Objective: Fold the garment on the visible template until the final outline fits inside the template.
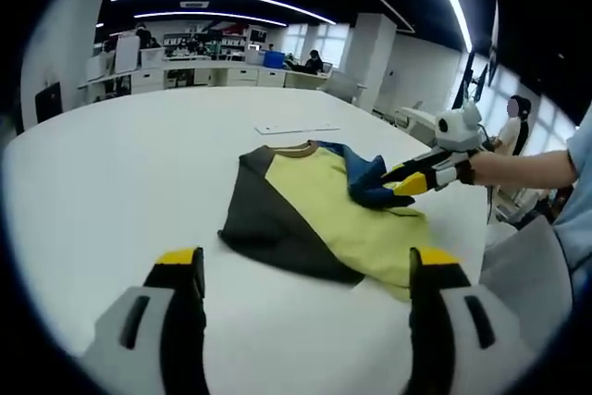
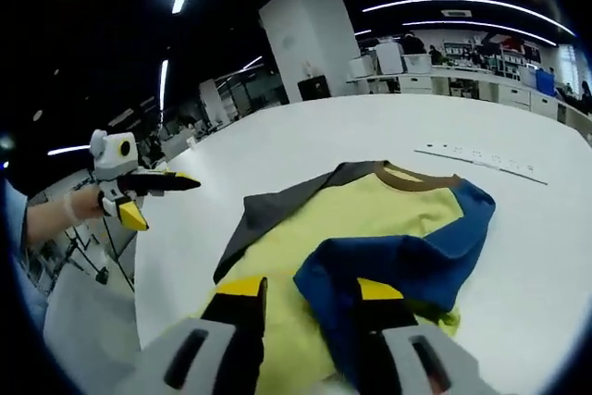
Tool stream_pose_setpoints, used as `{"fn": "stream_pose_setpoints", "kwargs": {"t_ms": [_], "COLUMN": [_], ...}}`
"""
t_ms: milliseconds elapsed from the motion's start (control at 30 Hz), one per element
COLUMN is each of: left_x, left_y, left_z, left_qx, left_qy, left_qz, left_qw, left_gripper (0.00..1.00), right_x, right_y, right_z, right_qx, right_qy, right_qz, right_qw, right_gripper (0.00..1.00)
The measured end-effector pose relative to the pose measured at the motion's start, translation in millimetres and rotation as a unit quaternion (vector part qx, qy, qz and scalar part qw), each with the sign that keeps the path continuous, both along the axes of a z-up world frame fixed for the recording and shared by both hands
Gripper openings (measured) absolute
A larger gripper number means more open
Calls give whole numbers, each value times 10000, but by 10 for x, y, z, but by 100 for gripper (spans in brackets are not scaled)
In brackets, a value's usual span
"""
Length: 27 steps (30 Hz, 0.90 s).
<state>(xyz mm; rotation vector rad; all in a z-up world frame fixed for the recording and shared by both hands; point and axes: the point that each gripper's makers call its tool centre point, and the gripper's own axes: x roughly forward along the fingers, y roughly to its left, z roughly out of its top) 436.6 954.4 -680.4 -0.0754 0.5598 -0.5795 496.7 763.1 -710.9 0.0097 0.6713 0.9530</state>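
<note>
Shirt (image 1: 314, 215) lies flat on the white table (image 1: 111, 173), collar toward the far edge, yellow body with a dark grey sleeve on one side. Its blue sleeve (image 2: 407, 261) is lifted and folded over the yellow front. The right claw (image 2: 310, 298) is clenched on the blue sleeve fabric. The left claw (image 1: 305, 270) is released, jaws spread wide, hovering above the table near the shirt's hem, touching nothing. A thin white strip (image 2: 481, 162) lies beyond the collar.
</note>
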Motion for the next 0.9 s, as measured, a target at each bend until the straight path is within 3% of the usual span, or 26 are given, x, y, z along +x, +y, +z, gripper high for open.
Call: {"fn": "stream_pose_setpoints", "kwargs": {"t_ms": [233, 900], "left_x": [-20, -56], "left_y": [4, 21], "left_z": [-3, -45], "left_qx": [-4, -40], "left_qy": [7, 39], "left_qz": [8, 46], "left_qw": [10000, 10000], "left_gripper": [89, 89], "right_x": [21, 115], "right_y": [-228, -839], "right_z": [14, -123], "right_qx": [-82, -277], "right_qy": [-38, 76], "right_qz": [-228, -920], "right_qw": [9997, 9953], "right_gripper": [49, 46]}}
